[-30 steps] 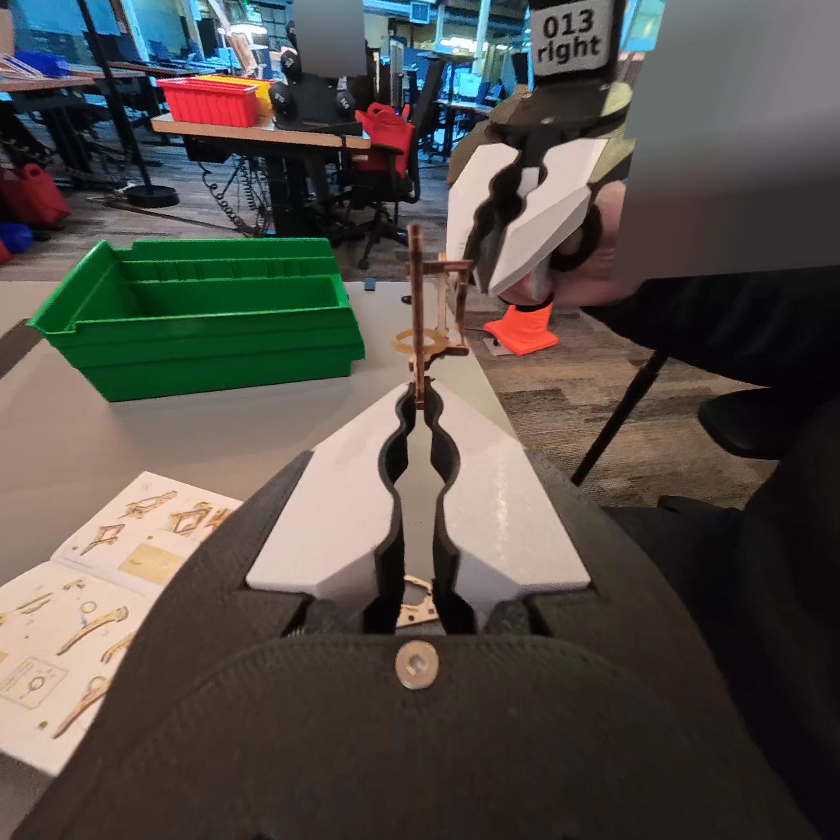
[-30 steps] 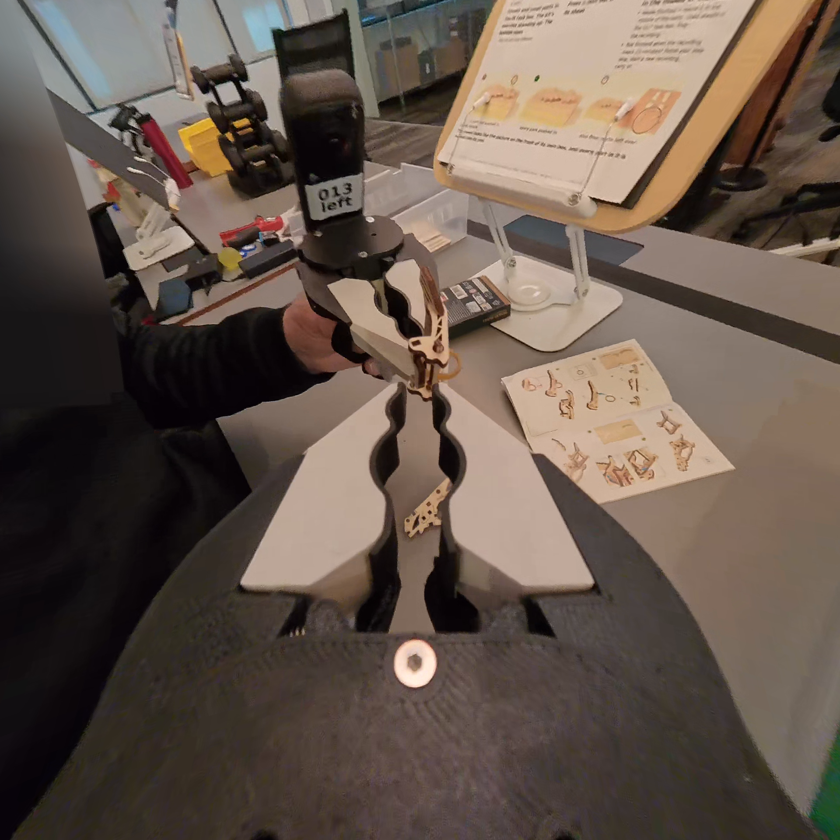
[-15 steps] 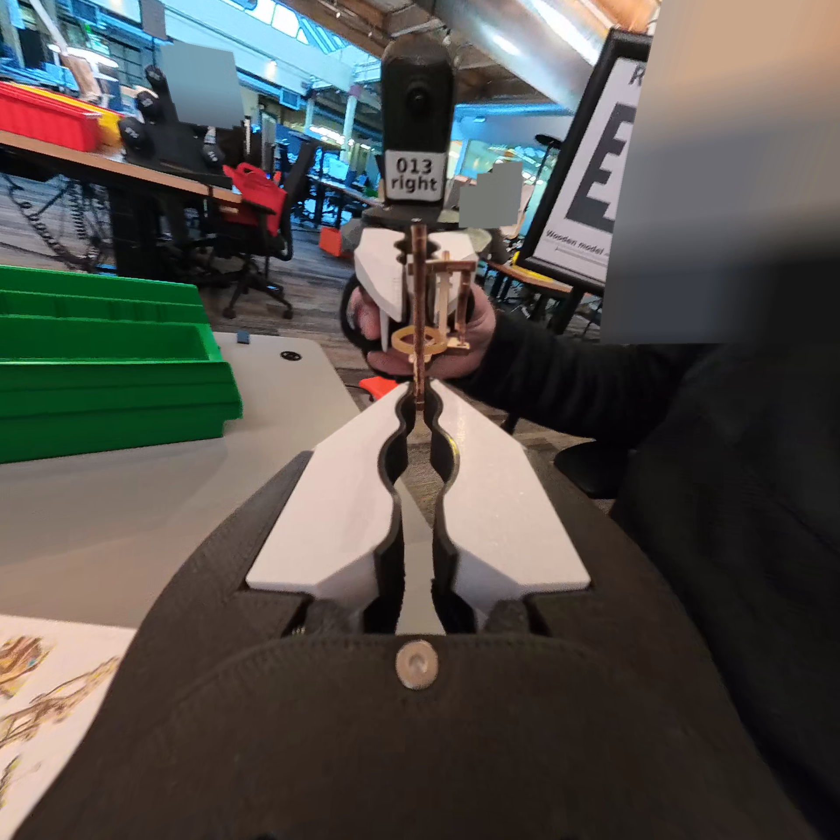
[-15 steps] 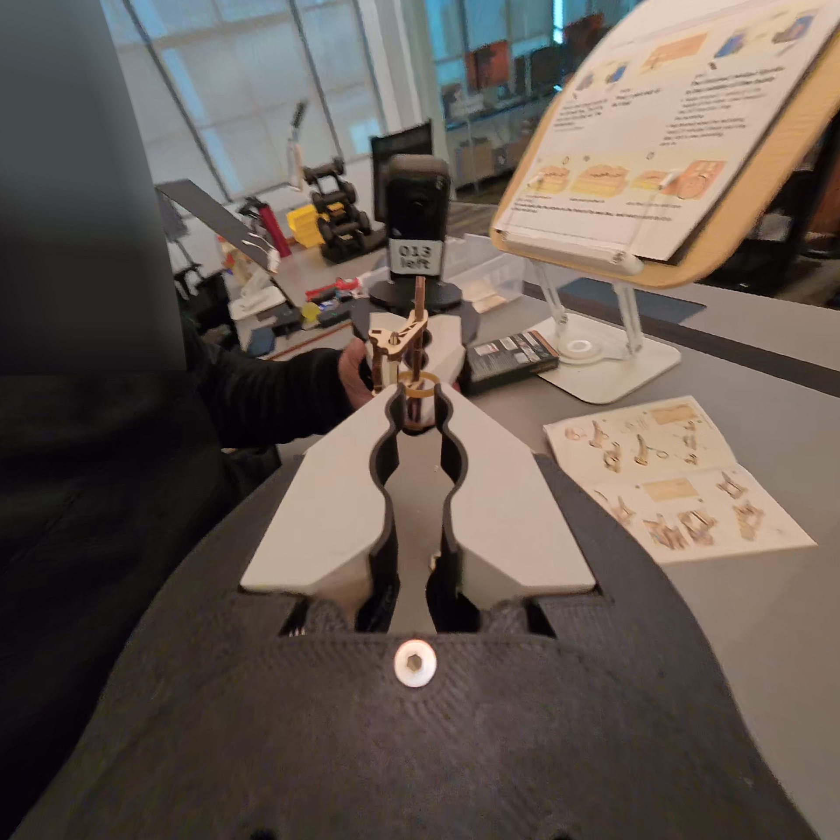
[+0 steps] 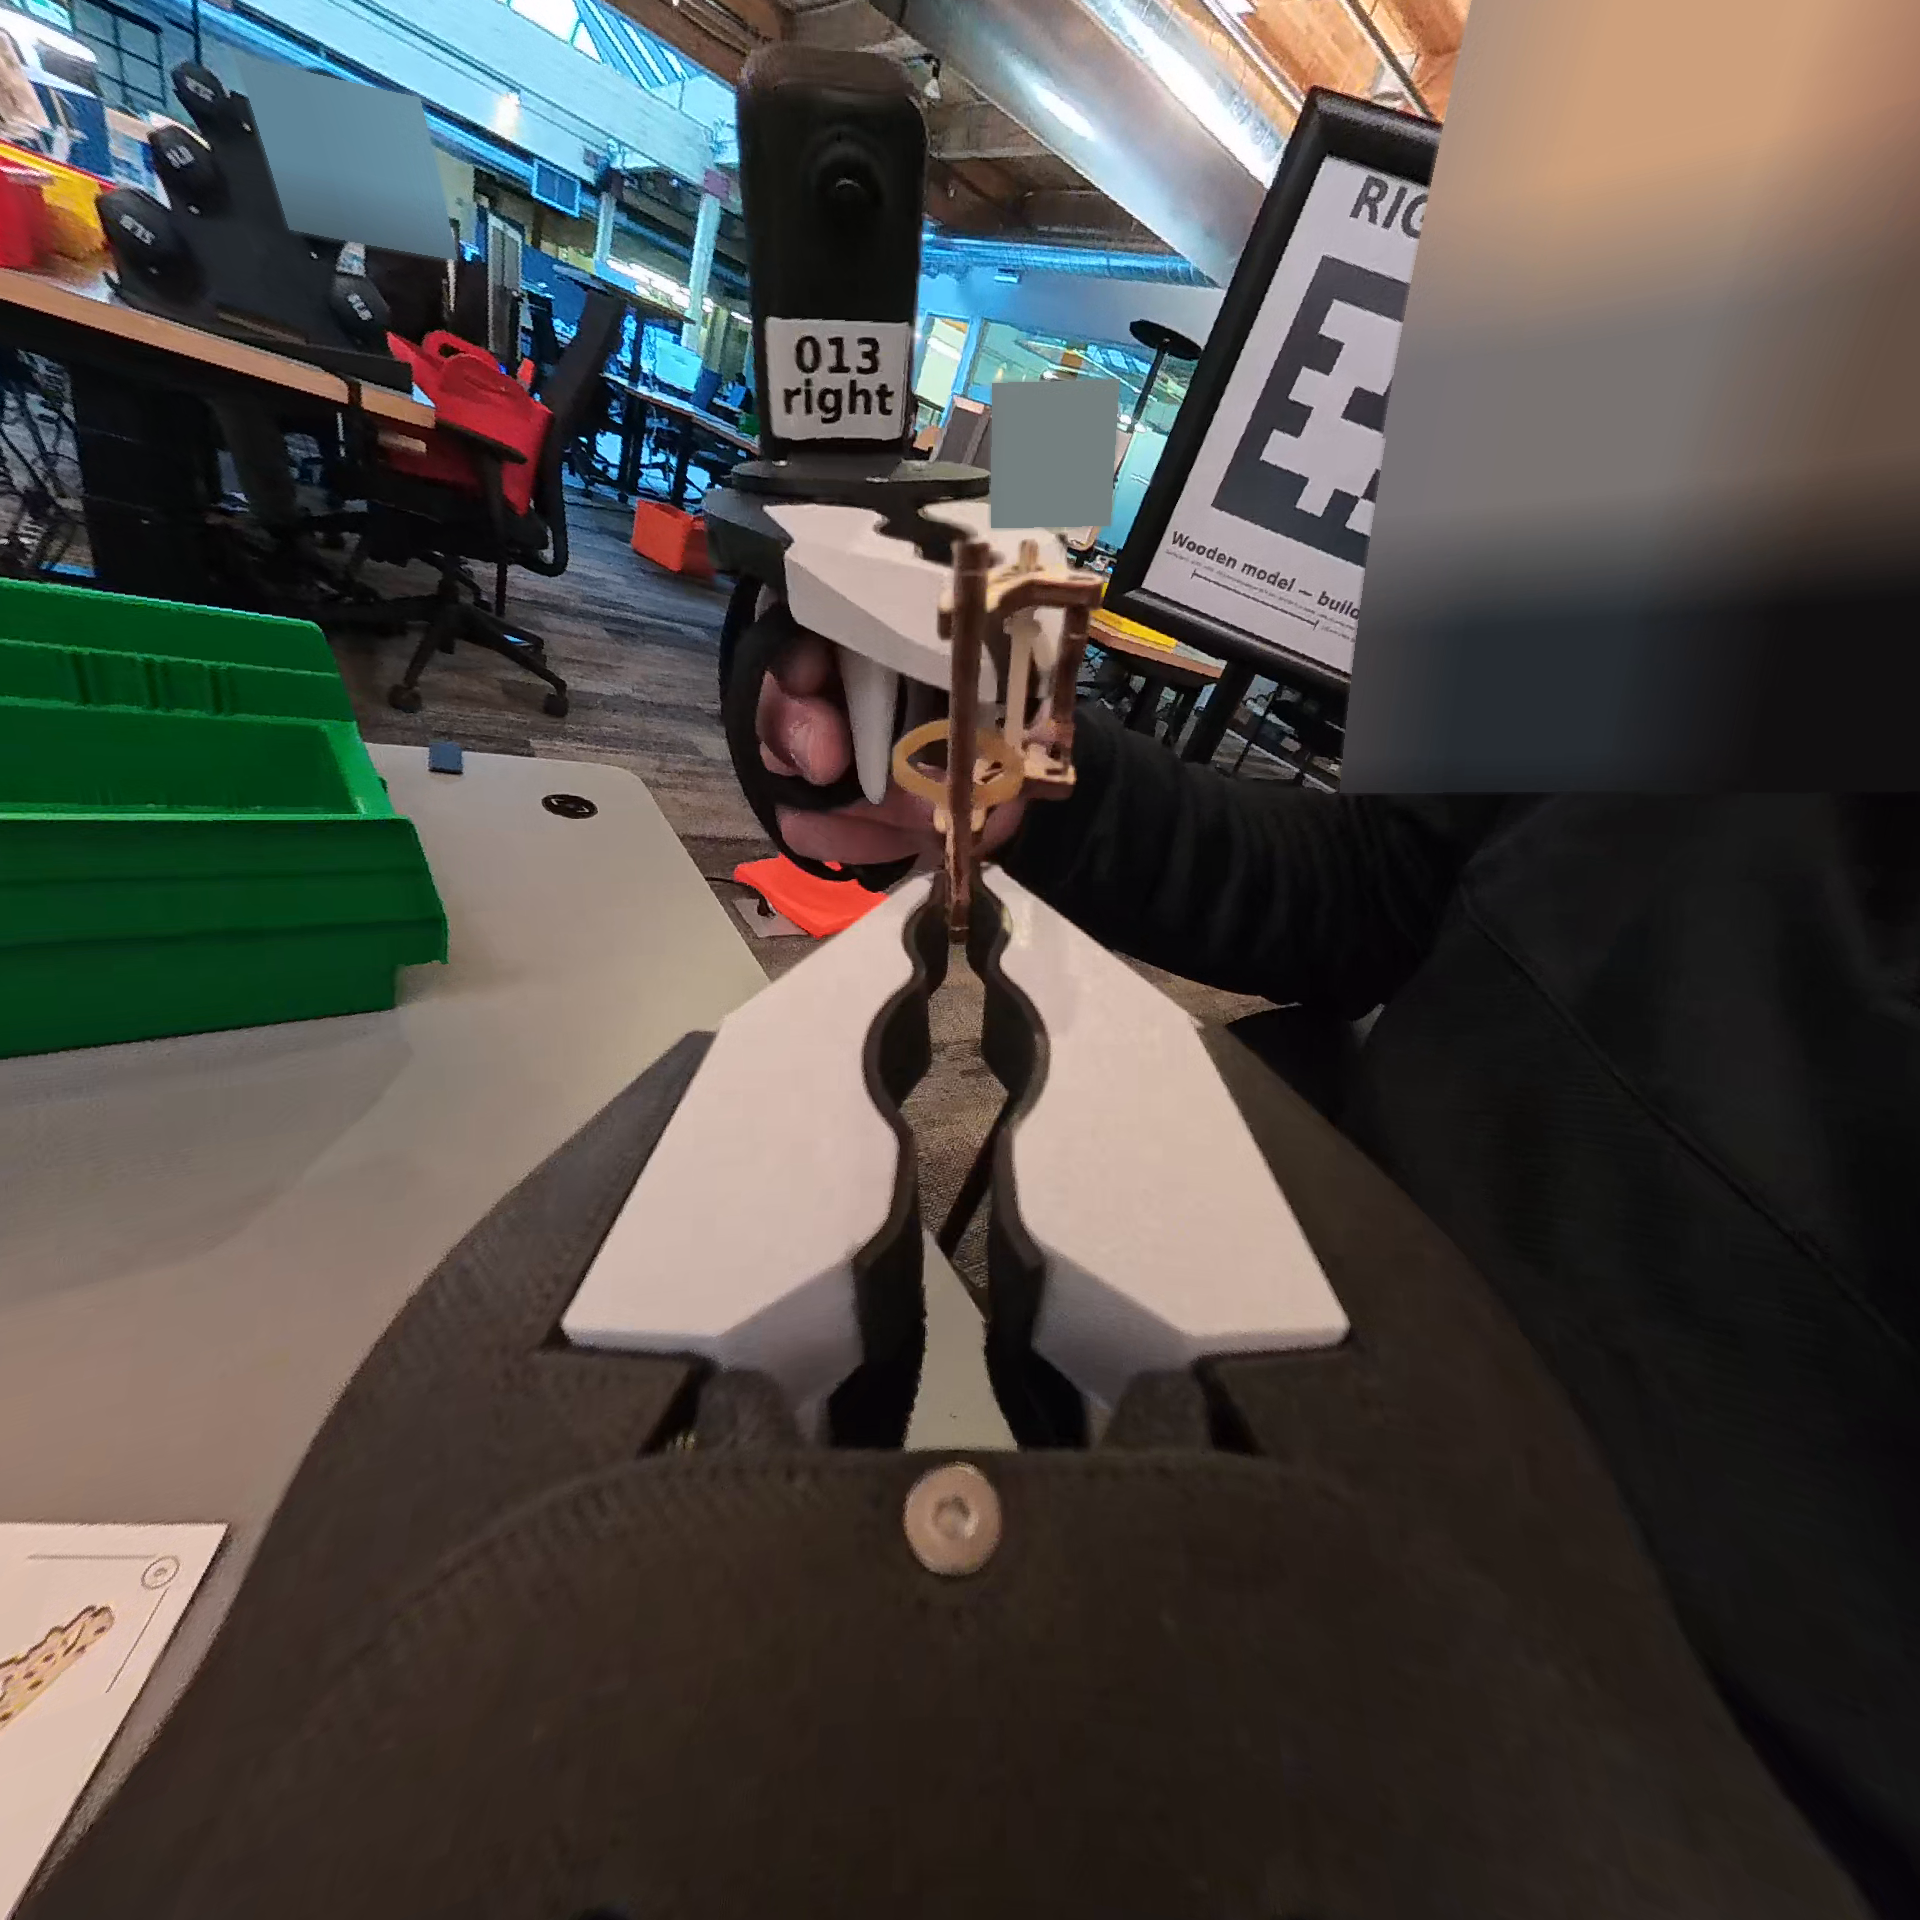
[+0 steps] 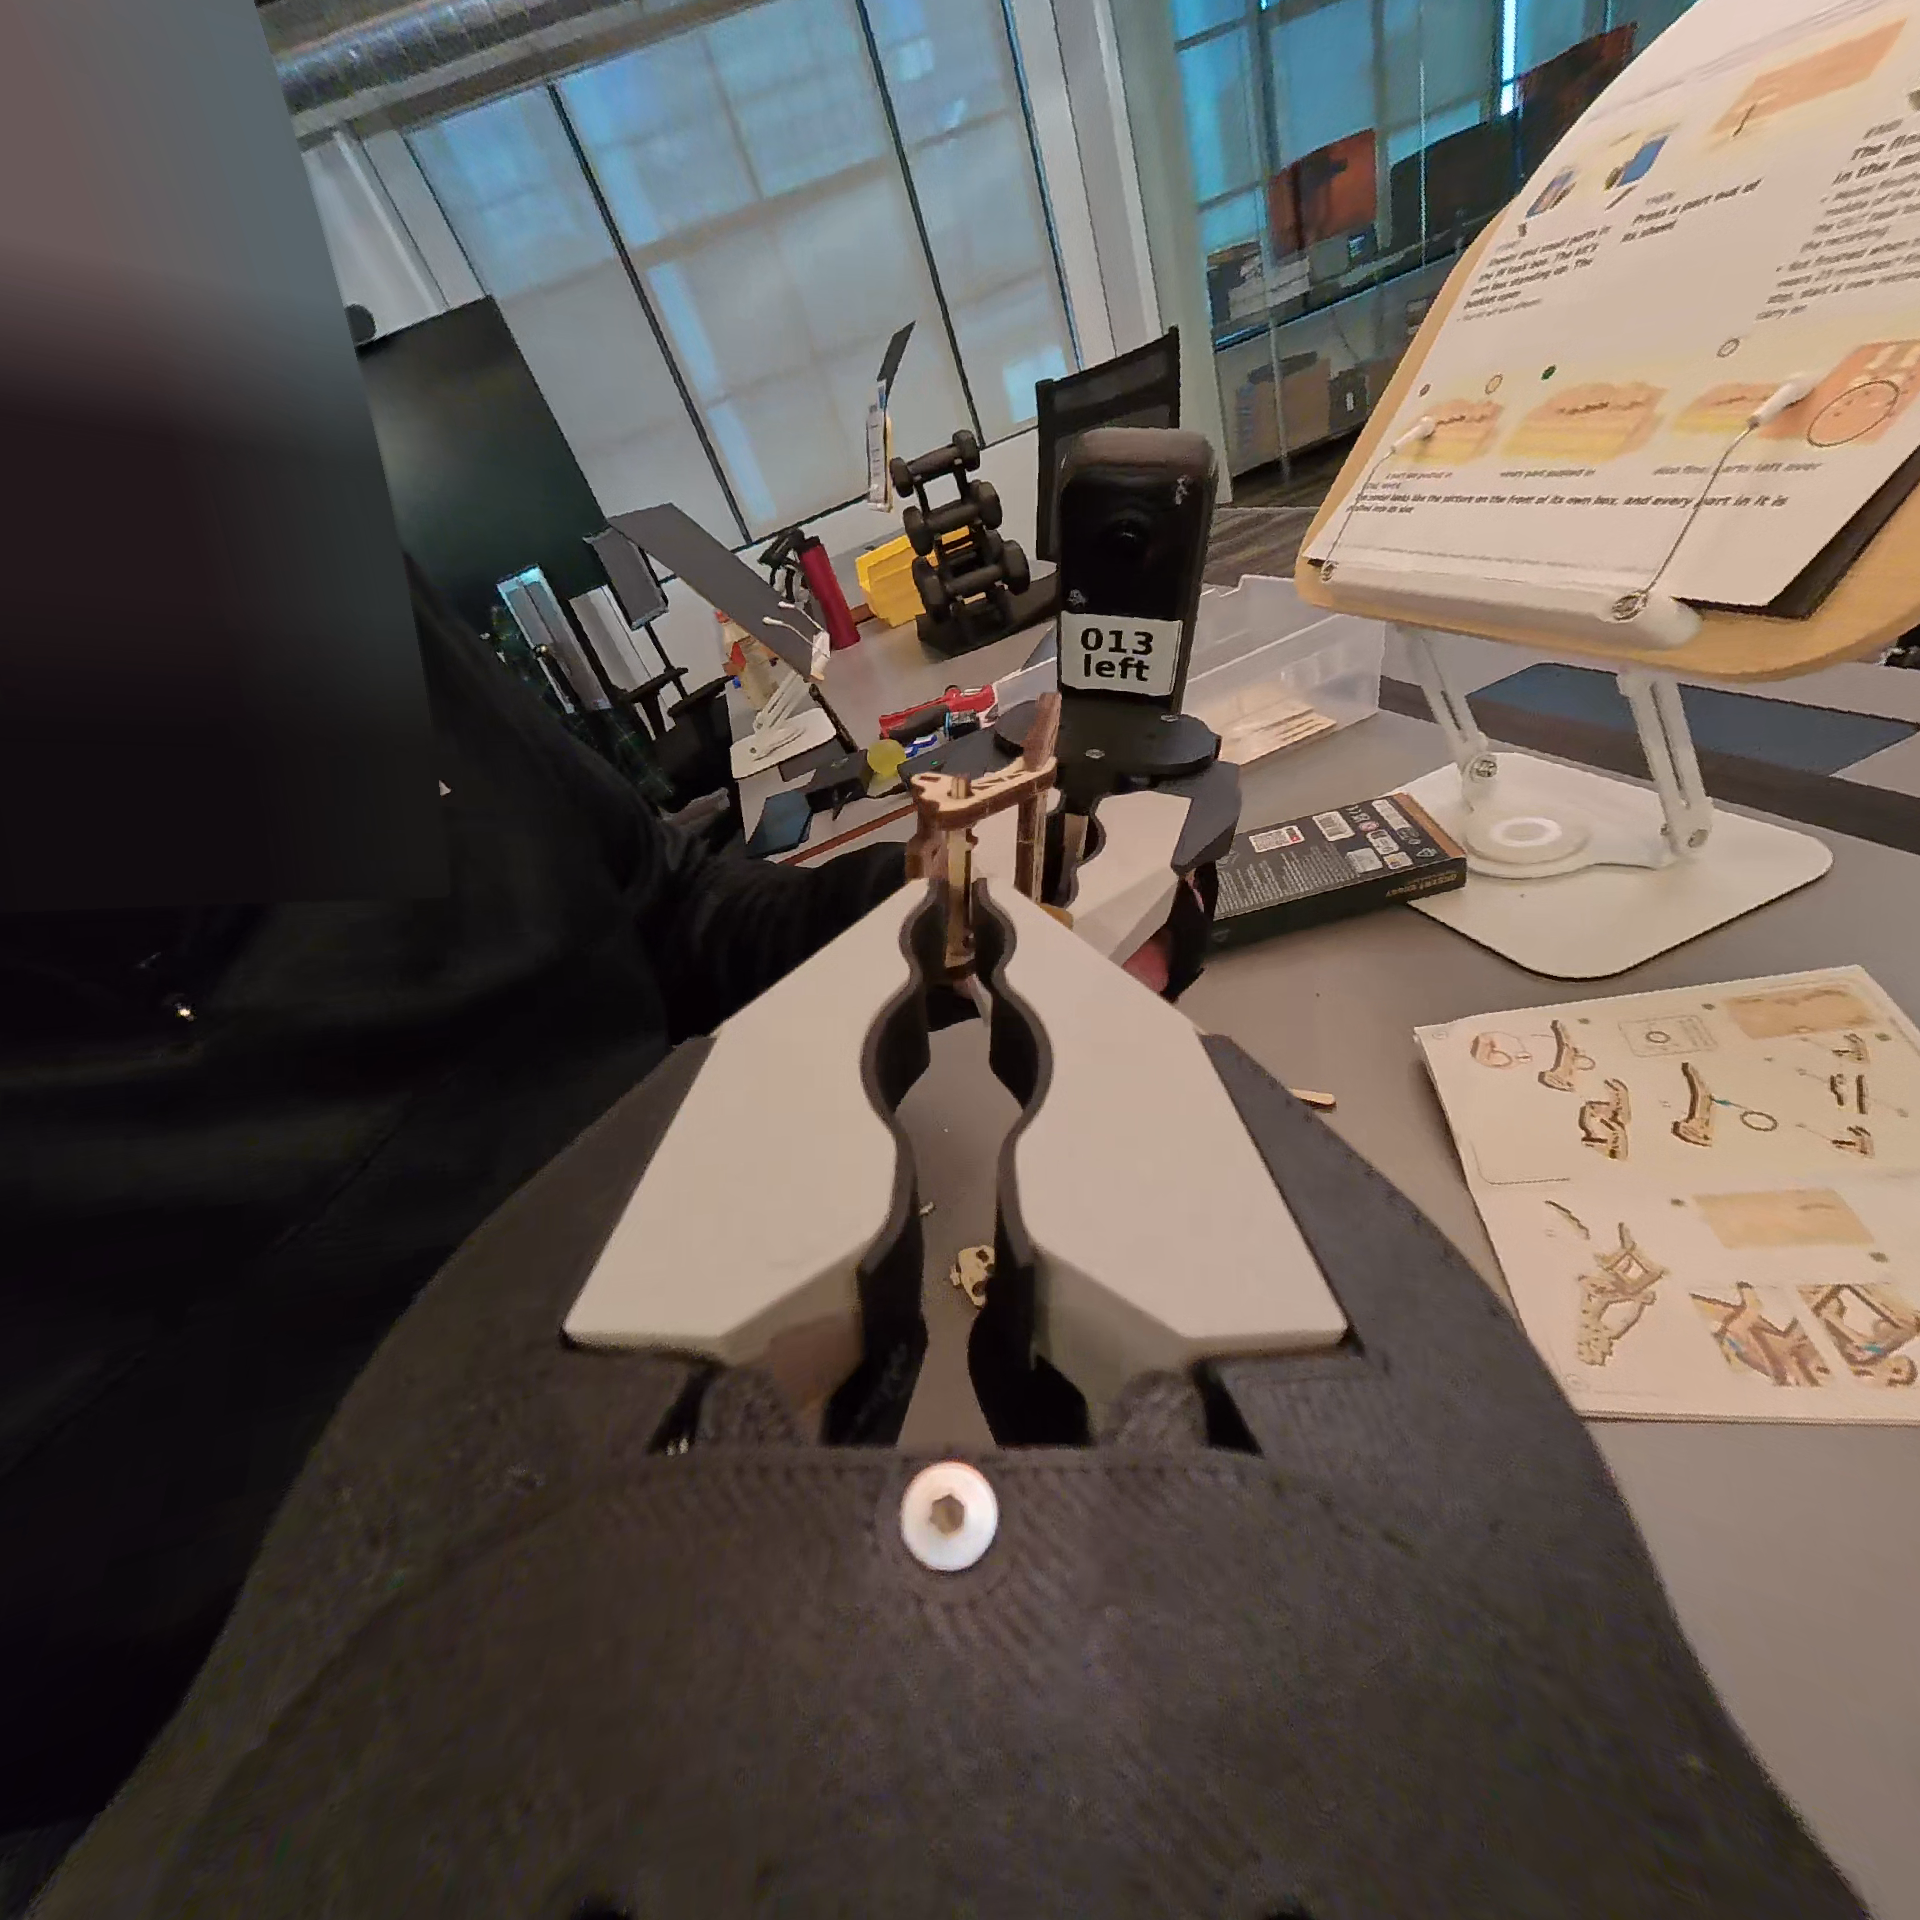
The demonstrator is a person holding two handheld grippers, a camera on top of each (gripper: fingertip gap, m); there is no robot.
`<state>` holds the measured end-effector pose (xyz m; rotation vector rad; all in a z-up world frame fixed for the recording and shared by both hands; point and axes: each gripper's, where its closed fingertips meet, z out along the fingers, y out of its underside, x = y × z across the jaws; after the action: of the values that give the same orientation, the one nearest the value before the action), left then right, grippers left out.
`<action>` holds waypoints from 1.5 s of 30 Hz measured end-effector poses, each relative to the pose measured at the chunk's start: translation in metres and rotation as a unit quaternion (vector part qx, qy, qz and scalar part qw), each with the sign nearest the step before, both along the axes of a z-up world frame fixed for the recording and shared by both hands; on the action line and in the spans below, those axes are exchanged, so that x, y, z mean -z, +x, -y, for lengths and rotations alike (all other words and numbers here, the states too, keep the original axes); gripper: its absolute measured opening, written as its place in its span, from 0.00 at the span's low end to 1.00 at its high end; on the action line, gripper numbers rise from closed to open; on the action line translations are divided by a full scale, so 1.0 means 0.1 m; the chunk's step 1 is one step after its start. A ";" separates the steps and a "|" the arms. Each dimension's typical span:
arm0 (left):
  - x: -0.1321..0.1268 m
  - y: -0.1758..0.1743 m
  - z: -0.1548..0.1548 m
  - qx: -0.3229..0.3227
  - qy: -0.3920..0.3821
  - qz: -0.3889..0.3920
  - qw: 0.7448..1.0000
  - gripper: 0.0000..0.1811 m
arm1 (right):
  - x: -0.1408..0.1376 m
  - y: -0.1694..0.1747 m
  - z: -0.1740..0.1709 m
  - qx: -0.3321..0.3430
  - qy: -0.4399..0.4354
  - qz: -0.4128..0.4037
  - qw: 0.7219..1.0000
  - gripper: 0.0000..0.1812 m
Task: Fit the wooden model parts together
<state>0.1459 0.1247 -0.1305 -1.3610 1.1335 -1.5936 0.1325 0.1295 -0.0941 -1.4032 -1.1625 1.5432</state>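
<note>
My left gripper (image 5: 959,914) is shut on the dark upright strip of the small wooden model (image 5: 982,717), held up above the table edge. The model has a pale ring and a small frame at its top. My right gripper (image 6: 954,920) faces it from the other side. Its jaws are closed in on the model's pale upright part (image 6: 951,883). The right gripper also shows in the left wrist view (image 5: 883,613), behind the model, and the left gripper shows in the right wrist view (image 6: 1122,862). A loose wooden piece (image 6: 971,1273) lies on the grey table (image 6: 1351,997).
Green bins (image 5: 187,831) stand at the left of the table. A picture instruction sheet (image 6: 1683,1195) lies at the right. A tilted book stand (image 6: 1621,520), a black box (image 6: 1340,852) and a clear tray (image 6: 1278,665) sit behind. The person's dark sleeves are close by.
Both grippers tilted up and came face to face. The right gripper moved onto the model and its jaws narrowed around the pale part. The left kept hold.
</note>
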 end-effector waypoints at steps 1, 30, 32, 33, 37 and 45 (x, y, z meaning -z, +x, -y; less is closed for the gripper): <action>0.00 0.00 0.01 0.005 -0.003 0.001 1.000 0.00 | -0.01 0.00 0.01 -0.005 -0.002 -0.003 1.000 0.00; 0.16 0.06 -0.24 -0.150 0.048 -0.068 0.985 0.00 | 0.06 -0.01 -0.25 0.194 0.022 0.063 0.979 0.04; 0.18 0.09 -0.21 -0.138 0.046 -0.079 0.986 0.00 | 0.01 -0.04 -0.19 0.158 0.014 0.047 0.986 0.02; 0.19 0.10 -0.18 -0.130 0.046 -0.082 0.987 0.00 | 0.02 -0.05 -0.18 0.146 0.015 0.050 0.988 0.03; 0.22 0.12 -0.12 -0.106 0.044 -0.095 0.989 0.01 | 0.06 -0.06 -0.05 0.074 0.016 0.080 0.994 0.00; 0.36 0.11 -0.01 -0.059 0.063 -0.159 0.984 0.01 | 0.22 -0.03 0.10 -0.026 0.052 0.186 0.981 0.00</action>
<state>0.1567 0.1261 -0.1669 -1.6036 1.2899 -1.2281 0.1293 0.1195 -0.1158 -1.6453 -1.4875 1.2645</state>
